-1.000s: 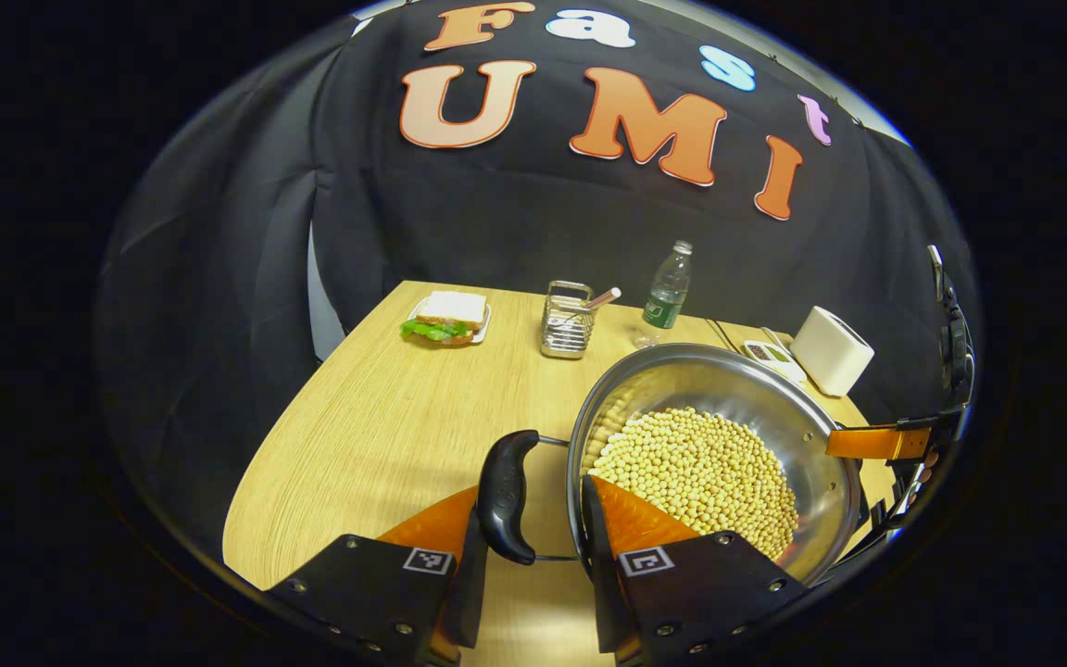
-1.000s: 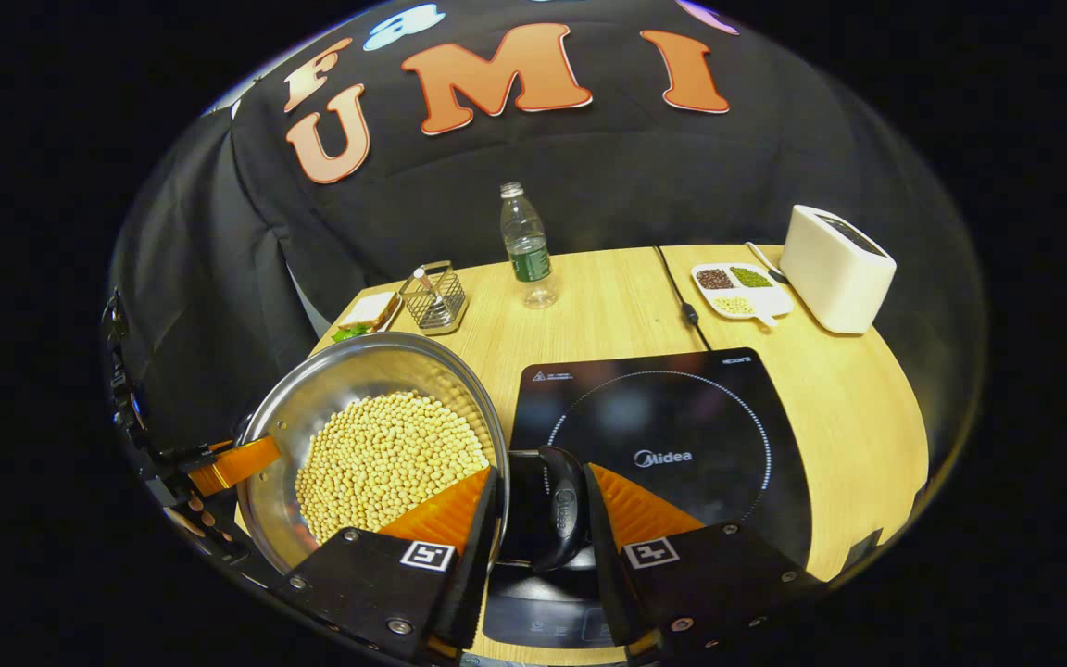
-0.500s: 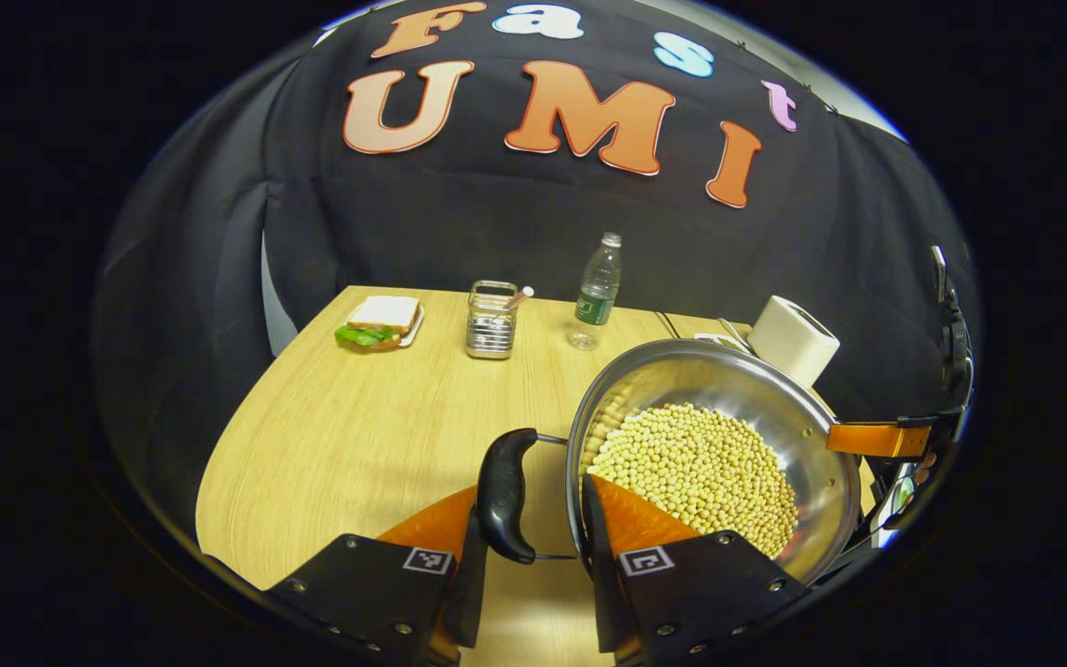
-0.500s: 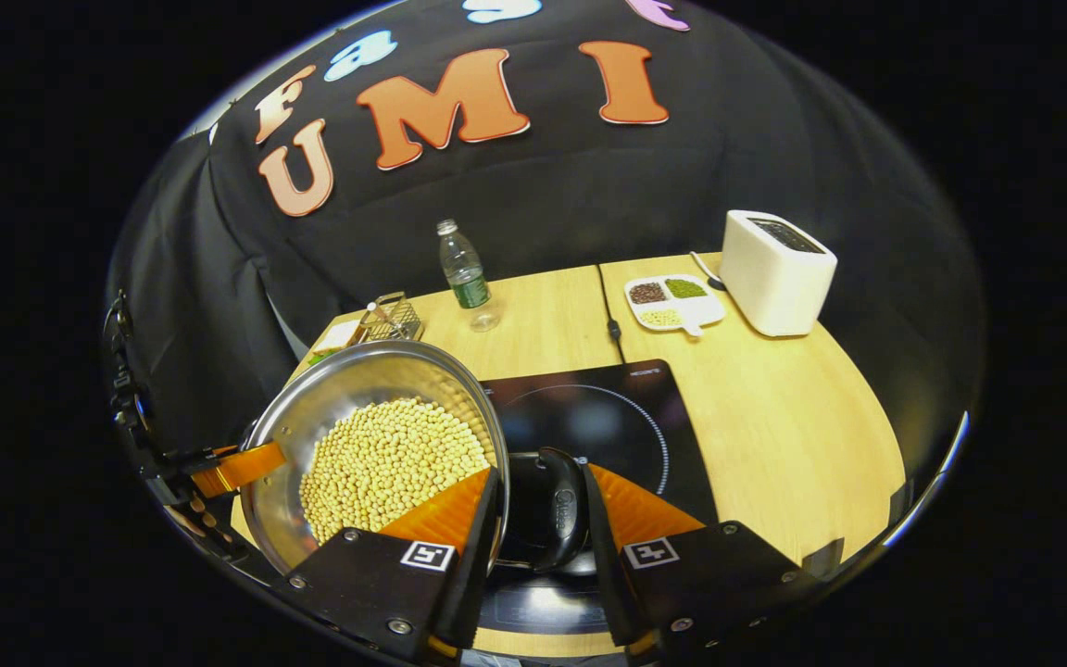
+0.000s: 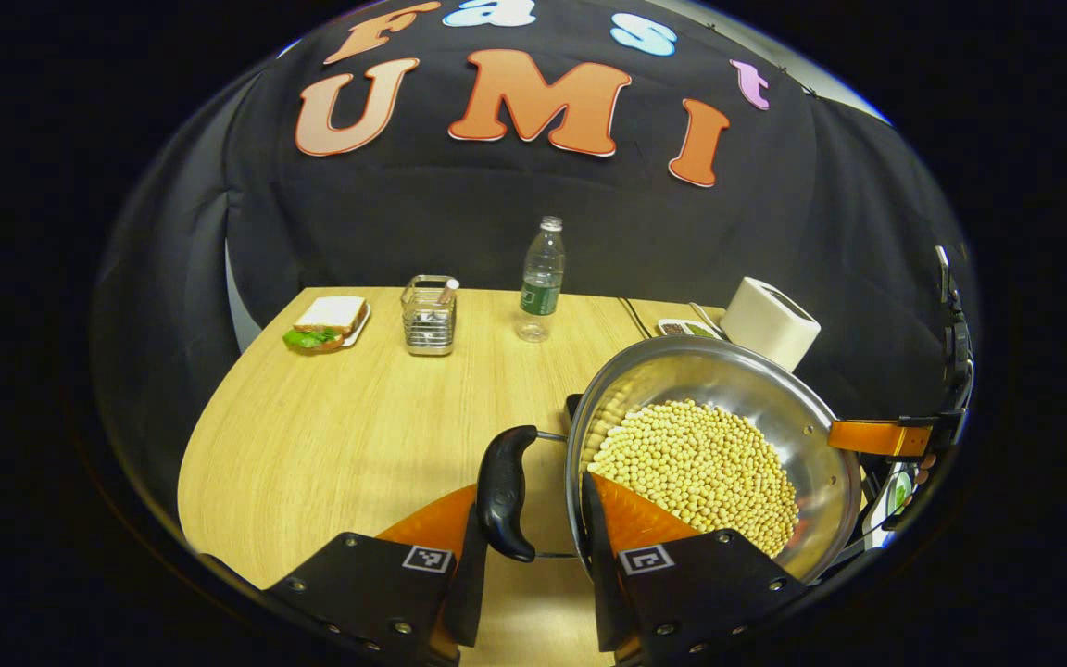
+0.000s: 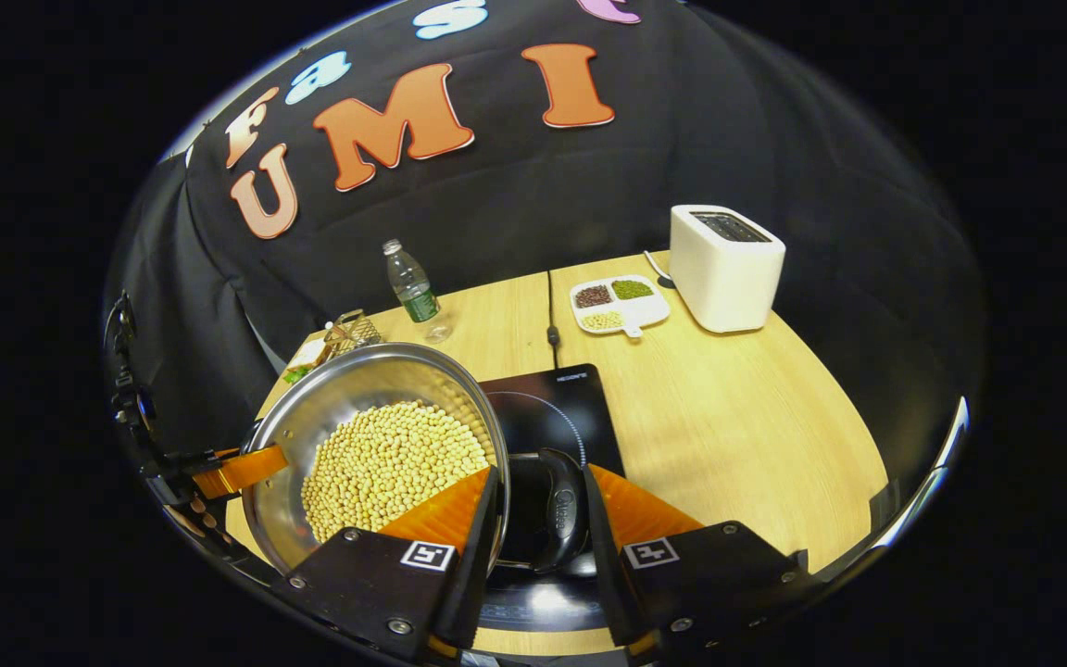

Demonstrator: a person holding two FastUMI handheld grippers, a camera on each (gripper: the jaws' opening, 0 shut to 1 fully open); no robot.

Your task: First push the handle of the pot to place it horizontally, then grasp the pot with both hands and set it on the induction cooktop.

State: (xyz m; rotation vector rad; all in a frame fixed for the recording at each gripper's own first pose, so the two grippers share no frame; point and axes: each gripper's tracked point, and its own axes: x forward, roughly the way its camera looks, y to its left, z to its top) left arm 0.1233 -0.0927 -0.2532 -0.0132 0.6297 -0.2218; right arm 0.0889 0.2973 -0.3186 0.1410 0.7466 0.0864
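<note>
The pot of beans is hanging above the cooktop, which is lying on the table. The left gripper and right gripper are each clamping a side handle.

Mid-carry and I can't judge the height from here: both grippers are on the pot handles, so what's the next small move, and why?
Probably lower it gently, keeping it level. The left gripper and right gripper each straddle a black handle, and the soybean-filled pot overlaps the induction cooktop in the right gripper view. Whether it is centred or already touching, I cannot tell.
</note>
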